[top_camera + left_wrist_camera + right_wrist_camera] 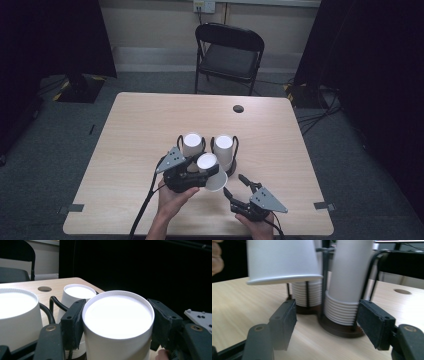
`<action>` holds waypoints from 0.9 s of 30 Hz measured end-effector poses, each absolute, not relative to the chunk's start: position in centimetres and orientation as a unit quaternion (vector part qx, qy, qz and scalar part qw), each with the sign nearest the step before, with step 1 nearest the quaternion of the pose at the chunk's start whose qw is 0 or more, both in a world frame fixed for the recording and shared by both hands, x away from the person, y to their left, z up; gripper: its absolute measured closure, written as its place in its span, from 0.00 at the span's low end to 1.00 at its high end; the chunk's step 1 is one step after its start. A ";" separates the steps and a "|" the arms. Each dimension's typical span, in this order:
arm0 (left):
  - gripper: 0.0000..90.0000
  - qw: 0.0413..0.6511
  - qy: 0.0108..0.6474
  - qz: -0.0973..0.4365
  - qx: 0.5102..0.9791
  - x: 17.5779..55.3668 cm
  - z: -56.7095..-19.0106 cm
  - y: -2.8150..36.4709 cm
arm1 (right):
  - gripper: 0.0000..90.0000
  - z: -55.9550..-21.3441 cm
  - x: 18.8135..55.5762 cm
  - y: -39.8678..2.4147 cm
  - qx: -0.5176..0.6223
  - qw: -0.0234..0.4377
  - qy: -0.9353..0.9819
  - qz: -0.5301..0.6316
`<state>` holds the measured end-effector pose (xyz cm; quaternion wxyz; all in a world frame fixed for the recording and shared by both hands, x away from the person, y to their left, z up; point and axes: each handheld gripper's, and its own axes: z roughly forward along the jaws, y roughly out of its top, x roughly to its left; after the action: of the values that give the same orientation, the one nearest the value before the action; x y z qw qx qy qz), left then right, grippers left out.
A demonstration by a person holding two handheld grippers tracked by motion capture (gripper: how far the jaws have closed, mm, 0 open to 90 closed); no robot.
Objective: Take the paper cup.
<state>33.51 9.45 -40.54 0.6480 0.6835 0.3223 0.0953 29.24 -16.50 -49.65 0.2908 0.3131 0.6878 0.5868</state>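
Room: dim, black curtains to either side, grey carpet, one black folding chair (228, 52) behind the far edge. Surface: pale wood-grain table (140, 125) with a round cable hole (238, 108) near the far side.

On the table: dark wire cup holder (232, 167) carrying two stacks of upside-down white paper cups, left stack (192, 145) and right stack (223, 149), side by side near the middle.

Held item: single white paper cup (210, 170), upside down and tilted, pinched across its body by the left gripper (197, 172), lifted off the table just in front of the stacks.

Right gripper (235, 187): jaws spread, nothing between the pads, low over the table, aimed at the foot of the right stack; contact with the holder not apparent, though the close view is blurred.

Step in hand, as judged: one cup drawn free, second hand coming in to steady the holder or the stack.

Next move calls for: square approach on the ribbed rims, gentle closure to avoid crushing, lifted cup kept clear of both stacks.
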 end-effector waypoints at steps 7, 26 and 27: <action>0.38 0.662 0.337 0.065 0.666 33.3 -40.9 9.9 | 0.44 -49.6 29.1 -15.6 0.282 0.286 0.686 0.606; 0.38 0.672 0.358 -0.008 0.648 32.9 -42.0 8.2 | 0.62 -49.7 29.7 -14.9 0.245 0.303 0.656 0.646; 0.38 0.672 0.358 -0.008 0.648 32.9 -42.0 8.2 | 0.62 -49.7 29.7 -14.9 0.245 0.303 0.656 0.646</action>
<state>32.92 8.22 -42.02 0.6723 0.6481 0.3577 -0.0084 29.71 -14.87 -49.67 0.3029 0.2449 0.6561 0.6464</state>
